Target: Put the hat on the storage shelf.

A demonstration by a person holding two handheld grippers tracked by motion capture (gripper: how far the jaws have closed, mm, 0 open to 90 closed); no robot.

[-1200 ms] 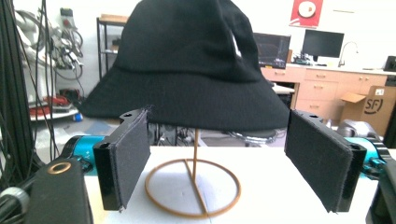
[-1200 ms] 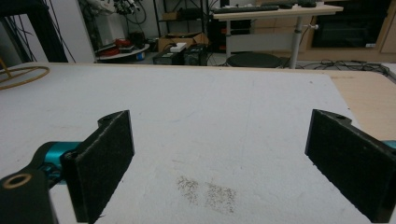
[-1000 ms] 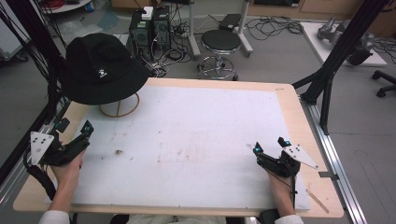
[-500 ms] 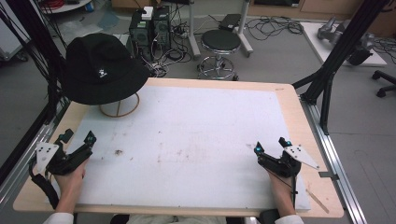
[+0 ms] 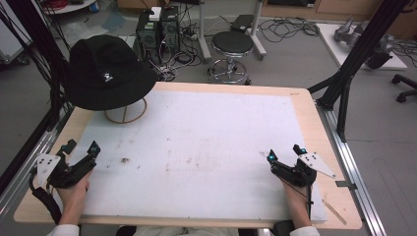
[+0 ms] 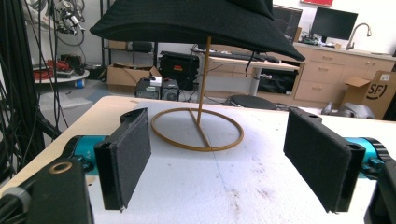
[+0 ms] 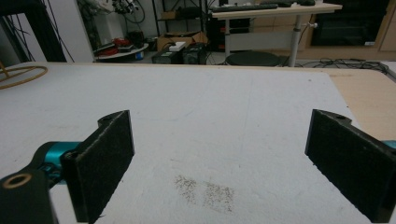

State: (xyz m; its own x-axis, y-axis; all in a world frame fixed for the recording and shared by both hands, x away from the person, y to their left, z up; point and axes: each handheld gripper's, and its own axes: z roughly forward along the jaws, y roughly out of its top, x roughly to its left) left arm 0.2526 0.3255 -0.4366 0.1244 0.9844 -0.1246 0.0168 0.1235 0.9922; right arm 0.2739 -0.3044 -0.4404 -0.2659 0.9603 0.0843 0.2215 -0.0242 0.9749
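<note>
At the near edge of the desk (image 5: 314, 115) a person's two hands each hold a tool. The left tool (image 5: 80, 151) sits at the near left corner, jaws spread wide with nothing between them; its hand (image 5: 74, 196) is partly cut off by the bottom of the high view. In the left gripper view its tool (image 6: 217, 161) frames bare white mat (image 6: 224, 186) with faint dark specks. The right tool (image 5: 284, 154) rests at the near right, jaws also wide and empty, its hand (image 5: 294, 199) cut off below. In the right gripper view that tool (image 7: 219, 158) stands over a smudge (image 7: 205, 189) on the mat.

Farther back at the left, a black hat (image 5: 108, 73) sits on a thin wire stand (image 5: 126, 112); the brim hides most of the post and ring from above. The left gripper view cuts off the crown of the hat (image 6: 196, 23) and shows the stand (image 6: 198, 128) clearly. Beyond the desk stands a stool (image 5: 232, 46); cables and boxes on the floor are hard to make out
</note>
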